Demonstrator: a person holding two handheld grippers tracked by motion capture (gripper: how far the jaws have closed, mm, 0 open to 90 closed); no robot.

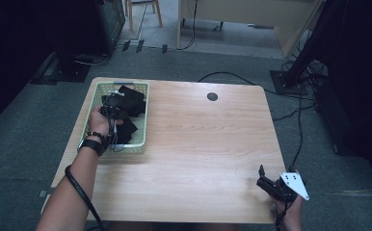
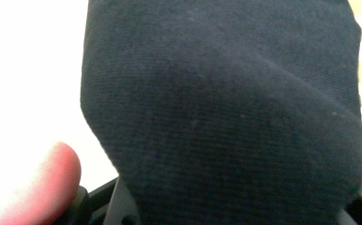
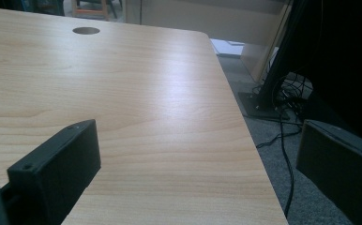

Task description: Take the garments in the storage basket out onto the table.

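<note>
Pale wood makes up the table (image 1: pixel 198 144), with a round cable hole (image 1: pixel 212 96) near its far edge. On its left side sits a light green basket (image 1: pixel 90 106), and dark folded cloths lie inside it. The left gripper (image 1: pixel 111 102) is down in that basket, held by the left hand (image 1: pixel 99 122), and its jaws are clamped together on a black cloth (image 2: pixel 226 108). In the left gripper view that cloth hangs right in front of the camera, rising straight out of the jaws at the bottom edge, with a fingertip (image 2: pixel 48 183) just beside it at lower left. The right gripper (image 1: pixel 271 185) rests at the near right corner of the table, well apart from the basket; in the right gripper view its two black jaws stand wide apart with bare wood between them.
</note>
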